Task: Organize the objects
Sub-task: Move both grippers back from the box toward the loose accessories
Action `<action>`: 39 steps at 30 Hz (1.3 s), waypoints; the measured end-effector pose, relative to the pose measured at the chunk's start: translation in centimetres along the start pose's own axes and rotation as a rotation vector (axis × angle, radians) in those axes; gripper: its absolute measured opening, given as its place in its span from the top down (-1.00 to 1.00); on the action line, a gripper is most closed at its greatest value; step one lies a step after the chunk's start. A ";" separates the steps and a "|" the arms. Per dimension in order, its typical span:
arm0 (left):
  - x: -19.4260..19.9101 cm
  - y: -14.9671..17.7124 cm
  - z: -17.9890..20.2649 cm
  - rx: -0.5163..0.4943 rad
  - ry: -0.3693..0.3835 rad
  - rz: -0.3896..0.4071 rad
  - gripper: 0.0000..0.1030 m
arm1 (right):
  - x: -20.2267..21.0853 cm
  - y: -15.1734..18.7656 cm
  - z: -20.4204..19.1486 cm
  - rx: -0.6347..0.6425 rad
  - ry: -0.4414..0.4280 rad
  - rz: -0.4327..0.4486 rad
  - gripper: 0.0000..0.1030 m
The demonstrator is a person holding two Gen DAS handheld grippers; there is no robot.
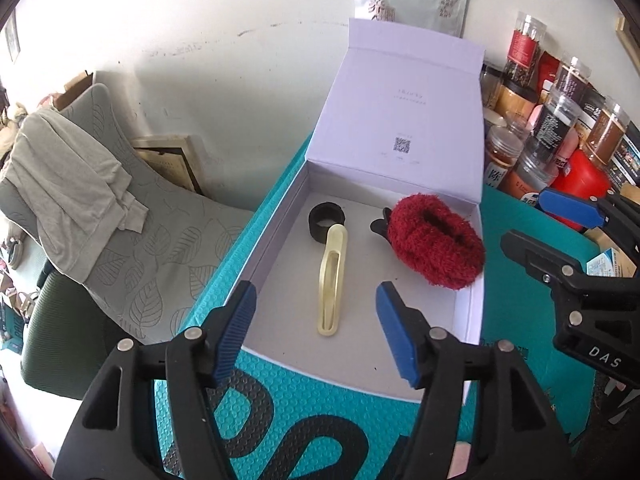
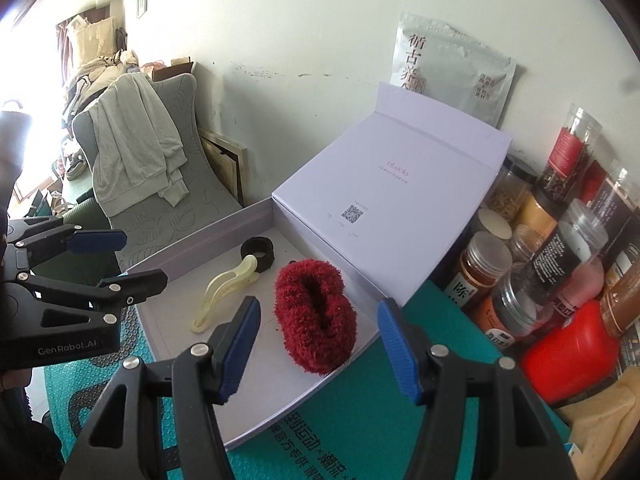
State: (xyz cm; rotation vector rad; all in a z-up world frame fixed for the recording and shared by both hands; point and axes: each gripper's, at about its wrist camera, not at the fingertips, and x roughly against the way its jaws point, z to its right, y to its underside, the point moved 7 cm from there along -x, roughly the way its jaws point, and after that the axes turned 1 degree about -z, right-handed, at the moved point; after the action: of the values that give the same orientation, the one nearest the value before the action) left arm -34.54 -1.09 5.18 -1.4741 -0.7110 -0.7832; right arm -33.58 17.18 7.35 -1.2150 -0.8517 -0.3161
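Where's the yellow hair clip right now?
In both views the yellow hair clip lies inside the open white box, its far end against the black band, left of the red scrunchie.

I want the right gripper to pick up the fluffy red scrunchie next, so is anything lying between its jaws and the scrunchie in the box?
Nothing visible does. The right gripper is open and empty, apart from the red scrunchie, which lies in the white box. The cream hair clip and black band lie off to the side.

We read "GenRobot.AI" on the left tool (image 2: 132, 268) at nine o'clock | "DAS" on the right tool (image 1: 532, 220) at three o'clock | "DLucky" on the box lid (image 2: 394, 172), faintly.
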 end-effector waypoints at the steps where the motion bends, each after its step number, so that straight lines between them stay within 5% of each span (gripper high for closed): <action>1: 0.6 0.1 0.0 -0.001 -0.001 0.005 -0.21 | 0.6 0.1 -0.1 0.005 0.006 0.008 -0.19; 25: 12.7 5.2 3.9 -0.065 -0.029 0.122 -0.52 | 11.5 4.1 -1.2 -0.009 0.057 0.095 -0.35; 39: 14.4 10.5 7.3 -0.087 0.028 0.101 -0.58 | 13.8 10.5 -1.1 -0.070 0.023 0.059 -0.41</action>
State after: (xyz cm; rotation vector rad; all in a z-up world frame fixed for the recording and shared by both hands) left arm -17.30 5.34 10.77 -1.5617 -0.5830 -0.7638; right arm -17.39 22.88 9.91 -1.2964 -0.7887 -0.3136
